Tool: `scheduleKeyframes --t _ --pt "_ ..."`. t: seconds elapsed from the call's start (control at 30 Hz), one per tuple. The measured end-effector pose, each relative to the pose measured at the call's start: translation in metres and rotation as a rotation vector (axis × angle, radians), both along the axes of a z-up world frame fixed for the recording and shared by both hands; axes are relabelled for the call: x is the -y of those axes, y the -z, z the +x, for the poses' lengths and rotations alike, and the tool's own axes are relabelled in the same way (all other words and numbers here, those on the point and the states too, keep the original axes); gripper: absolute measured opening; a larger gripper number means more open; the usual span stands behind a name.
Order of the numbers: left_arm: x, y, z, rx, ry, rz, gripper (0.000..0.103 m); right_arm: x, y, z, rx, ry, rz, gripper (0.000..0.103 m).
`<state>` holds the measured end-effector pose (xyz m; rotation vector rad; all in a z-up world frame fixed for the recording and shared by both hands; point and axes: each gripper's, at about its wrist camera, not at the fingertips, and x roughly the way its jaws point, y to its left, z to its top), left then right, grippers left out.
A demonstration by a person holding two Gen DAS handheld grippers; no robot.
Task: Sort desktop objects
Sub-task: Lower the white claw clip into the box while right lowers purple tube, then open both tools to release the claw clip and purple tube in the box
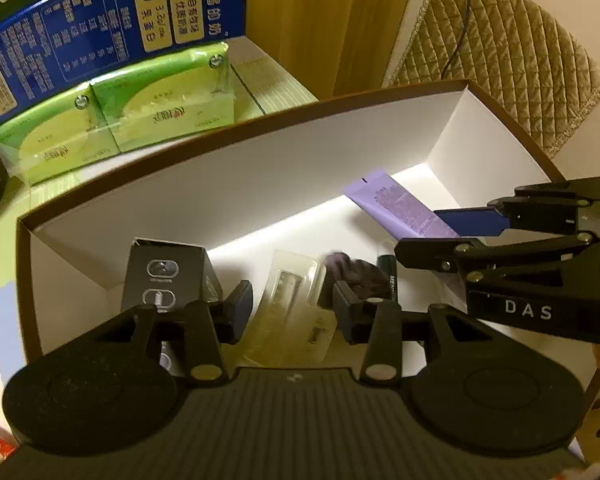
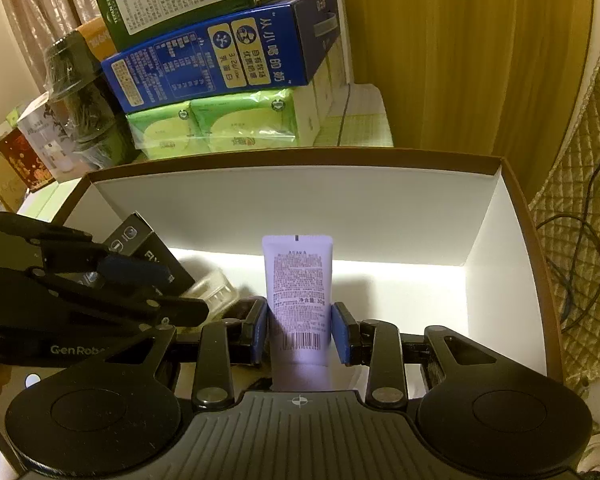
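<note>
Over box [image 2: 292, 200]: right gripper [image 2: 299, 330] clamps tube [image 2: 298, 276].

The box [image 2: 380, 200] is smooth matt white card inside, with a brown rim. The lilac tube [image 2: 298, 284] looks like soft, slightly glossy plastic. The right claw [image 2: 300, 334] has matt black plastic and blue pads [image 2: 342, 336]. The green tissue packs [image 2: 220, 124] have shiny film.

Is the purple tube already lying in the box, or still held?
Held. The right tongs are shut on the purple tube, a pad on each side, above the white floor of the box; whether it touches the floor, I cannot tell.
</note>
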<state>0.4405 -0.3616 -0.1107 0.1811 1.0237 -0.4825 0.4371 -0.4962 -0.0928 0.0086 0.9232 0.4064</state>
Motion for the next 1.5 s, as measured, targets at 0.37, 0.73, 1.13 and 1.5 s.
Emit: scheduleKeyframes --t 0.37,0.73,1.13,1.5 --pt "-0.009 -0.008 0.002 0.022 -0.011 -0.009 0.049 -0.005 0.002 0.006 -0.026 0.004 -0.025 0.032" --pt "-0.014 -0.016 -0.006 0.045 0.002 -0.017 0.06 0.001 -0.009 -0.006 0.021 0.042 -0.032 0.071" --pt "-0.023 -0.036 -0.033 0.07 0.003 -0.008 0.084 0.017 -0.038 -0.041 0.045 0.069 0.028 0.098" --pt "-0.05 -0.065 -0.071 0.101 -0.039 -0.022 0.088 0.011 -0.064 -0.086 0.077 0.083 0.036 0.101"
